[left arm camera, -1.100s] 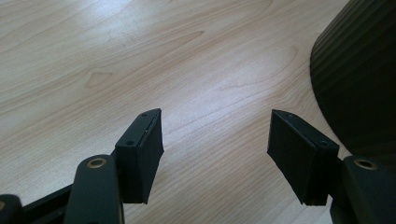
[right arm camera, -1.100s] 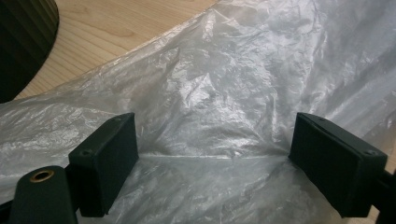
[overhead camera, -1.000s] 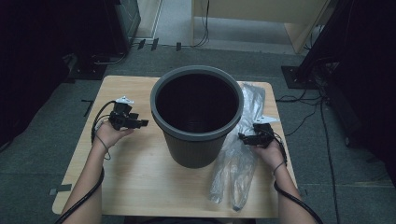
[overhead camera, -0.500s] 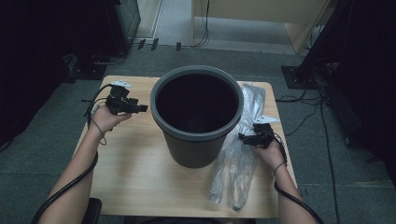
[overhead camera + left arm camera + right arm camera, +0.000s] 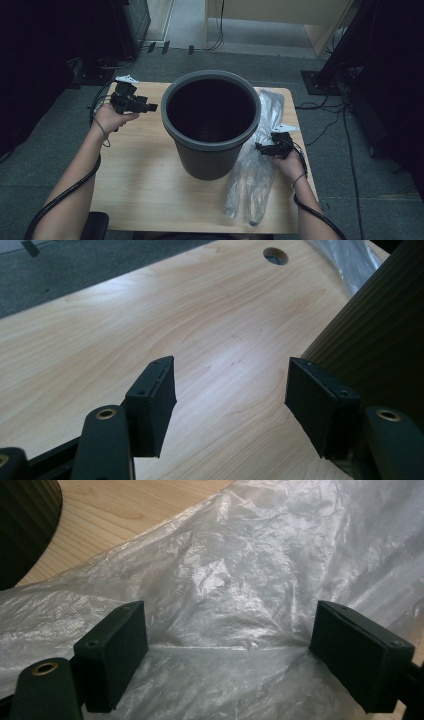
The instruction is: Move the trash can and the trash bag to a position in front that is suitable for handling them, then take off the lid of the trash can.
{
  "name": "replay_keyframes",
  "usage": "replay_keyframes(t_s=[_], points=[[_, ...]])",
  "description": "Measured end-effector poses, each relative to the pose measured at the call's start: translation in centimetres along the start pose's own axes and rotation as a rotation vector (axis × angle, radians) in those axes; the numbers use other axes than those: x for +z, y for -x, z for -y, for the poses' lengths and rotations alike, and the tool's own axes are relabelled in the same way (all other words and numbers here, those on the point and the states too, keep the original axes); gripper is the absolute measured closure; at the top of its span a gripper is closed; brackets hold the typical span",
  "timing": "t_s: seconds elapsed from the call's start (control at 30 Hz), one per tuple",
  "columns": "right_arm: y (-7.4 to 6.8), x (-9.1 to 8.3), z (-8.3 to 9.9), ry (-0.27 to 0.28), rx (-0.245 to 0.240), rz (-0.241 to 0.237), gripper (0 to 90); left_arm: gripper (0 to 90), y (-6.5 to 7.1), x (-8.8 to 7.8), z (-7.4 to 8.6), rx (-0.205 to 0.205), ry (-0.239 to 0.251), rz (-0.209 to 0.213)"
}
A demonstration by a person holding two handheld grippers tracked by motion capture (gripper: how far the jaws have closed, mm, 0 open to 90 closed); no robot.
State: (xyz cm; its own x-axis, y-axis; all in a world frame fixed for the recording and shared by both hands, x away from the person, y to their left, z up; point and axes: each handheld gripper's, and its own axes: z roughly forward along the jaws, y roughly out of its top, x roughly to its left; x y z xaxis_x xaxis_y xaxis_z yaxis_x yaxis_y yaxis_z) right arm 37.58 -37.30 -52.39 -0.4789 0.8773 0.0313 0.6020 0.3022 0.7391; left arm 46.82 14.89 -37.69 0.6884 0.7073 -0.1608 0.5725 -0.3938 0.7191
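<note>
A dark grey ribbed bin stands upright in the middle of the wooden table, and nothing shows in its dark inside. A crumpled clear plastic bag lies flat along the bin's right side. My left gripper hovers open just left of the bin's rim. In the left gripper view its jaws are wide apart over bare wood, with the bin wall close on the right. My right gripper sits open low over the bag. Its pads are spread and hold nothing.
The table has a round cable hole near its back edge. Cables trail from both grippers along the forearms. Dark equipment racks and floor cables surround the table, and a pale cabinet stands behind it.
My left hand has lifted off the table and moved up and back beside the bin's rim. The right hand and the bag have stayed put.
</note>
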Motion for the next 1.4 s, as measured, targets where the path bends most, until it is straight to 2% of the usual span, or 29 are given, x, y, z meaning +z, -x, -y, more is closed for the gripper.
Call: replay_keyframes(t_s=[0.43,0.9,1.4], points=[[0.0,0.0,0.0,-0.002,0.003,0.000,14.6,36.2,1.0,-1.4,-2.8,0.050,0.014,0.005],[0.0,0.0,0.0,-0.003,0.003,0.000,14.6,36.2,1.8,-2.3,-4.6,0.076,0.034,0.026],[0.0,0.0,0.0,-0.002,0.003,0.000,14.5,36.3,2.8,-2.9,-6.6,0.109,0.054,0.023]])
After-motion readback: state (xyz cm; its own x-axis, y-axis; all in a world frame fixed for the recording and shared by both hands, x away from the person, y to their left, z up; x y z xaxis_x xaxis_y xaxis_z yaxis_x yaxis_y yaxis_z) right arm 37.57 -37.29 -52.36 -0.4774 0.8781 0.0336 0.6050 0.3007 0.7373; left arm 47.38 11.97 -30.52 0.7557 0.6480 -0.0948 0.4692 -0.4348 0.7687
